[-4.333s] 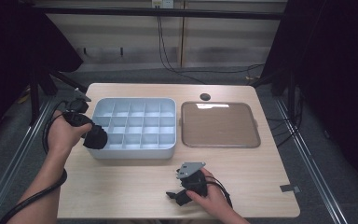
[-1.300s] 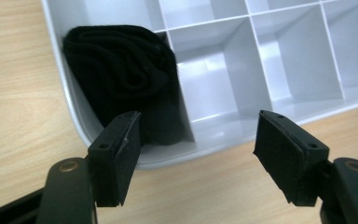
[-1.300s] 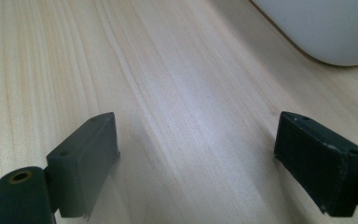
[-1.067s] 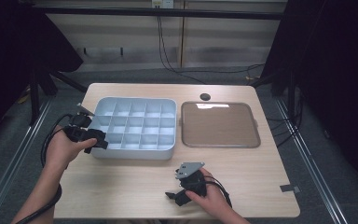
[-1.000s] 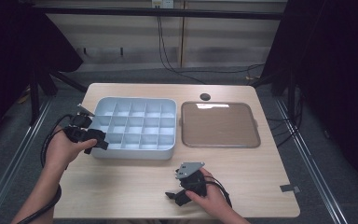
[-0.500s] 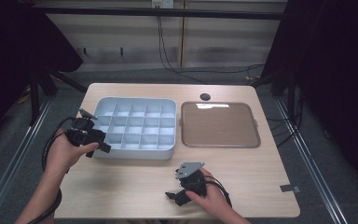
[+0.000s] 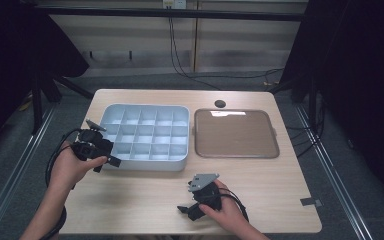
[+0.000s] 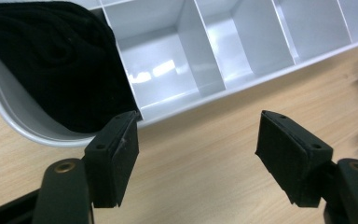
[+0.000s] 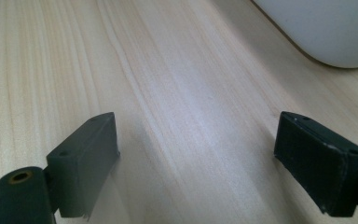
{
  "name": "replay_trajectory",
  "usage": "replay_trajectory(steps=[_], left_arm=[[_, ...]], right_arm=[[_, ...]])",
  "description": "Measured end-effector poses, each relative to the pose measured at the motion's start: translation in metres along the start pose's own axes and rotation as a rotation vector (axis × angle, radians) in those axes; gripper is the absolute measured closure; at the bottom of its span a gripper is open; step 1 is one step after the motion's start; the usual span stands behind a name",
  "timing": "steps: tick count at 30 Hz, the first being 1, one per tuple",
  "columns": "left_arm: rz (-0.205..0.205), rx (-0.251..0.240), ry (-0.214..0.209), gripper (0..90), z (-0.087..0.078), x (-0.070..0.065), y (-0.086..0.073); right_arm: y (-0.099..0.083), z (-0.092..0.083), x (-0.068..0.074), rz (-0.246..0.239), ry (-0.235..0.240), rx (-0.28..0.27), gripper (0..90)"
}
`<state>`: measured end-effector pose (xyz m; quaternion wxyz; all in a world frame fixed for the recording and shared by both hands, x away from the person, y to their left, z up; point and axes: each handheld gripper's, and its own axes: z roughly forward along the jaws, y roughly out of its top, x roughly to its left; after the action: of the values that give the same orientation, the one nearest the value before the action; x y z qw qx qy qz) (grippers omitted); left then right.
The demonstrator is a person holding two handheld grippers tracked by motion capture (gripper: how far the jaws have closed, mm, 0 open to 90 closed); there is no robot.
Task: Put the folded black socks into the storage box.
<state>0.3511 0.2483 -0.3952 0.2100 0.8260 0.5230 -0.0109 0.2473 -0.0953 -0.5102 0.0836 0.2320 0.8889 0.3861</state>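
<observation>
Table (image 7: 145, 200) first, pale wood and mostly bare, with two big pieces side by side on it. Grey divided tray (image 7: 150, 137) sits at about ten o'clock from the table's centre, its grid of compartments bare wherever they can be seen from above, save for one. Brown flat lid or board (image 7: 236, 134) lies just beside the tray at its three o'clock, apart from it. Small dark round spot (image 7: 220, 103) at twelve o'clock of that board, too small to tell what it is.

Left gripper (image 7: 107, 160) hangs at the tray's near-left corner, around eight o'clock of the tray, jaws apart with nothing between them. In the left gripper view a black soft thing (image 8: 58, 63), cloth by the look of it, fills the corner compartment of the tray, just beyond the jaws (image 8: 196, 149) and not touched by them.

Right gripper (image 7: 187, 210) rests at six o'clock, low over bare wood, jaws wide with nothing in them.

My read: one piece is placed in its cell and let go; every other cell awaits, and nothing further to load is in sight.
</observation>
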Motion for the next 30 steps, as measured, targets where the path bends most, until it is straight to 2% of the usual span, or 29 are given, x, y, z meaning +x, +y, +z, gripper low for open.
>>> replay_trajectory(steps=[4, 12, 23, 25, 30], left_arm=[[0.008, -0.001, -0.005, 29.3, 0.001, -0.003, -0.002], [0.049, 0.000, -0.018, 29.3, 0.001, -0.012, -0.009], [0.069, -0.007, -0.043, 29.2, 0.005, -0.021, -0.017], [0.086, -0.005, -0.048, 29.2, 0.006, -0.023, -0.019], [0.097, -0.011, -0.055, 29.0, 0.008, -0.027, -0.021]], right_arm=[[0.000, 0.000, 0.000, 0.000, 0.001, 0.000, 12.8], [0.000, 0.000, 0.000, -0.001, 0.001, 0.000, 12.9], [0.000, 0.000, 0.000, -0.001, 0.001, 0.000, 12.9], [0.000, 0.000, 0.000, -0.001, 0.001, 0.000, 12.8], [0.000, 0.000, 0.000, -0.001, 0.001, 0.000, 12.9]])
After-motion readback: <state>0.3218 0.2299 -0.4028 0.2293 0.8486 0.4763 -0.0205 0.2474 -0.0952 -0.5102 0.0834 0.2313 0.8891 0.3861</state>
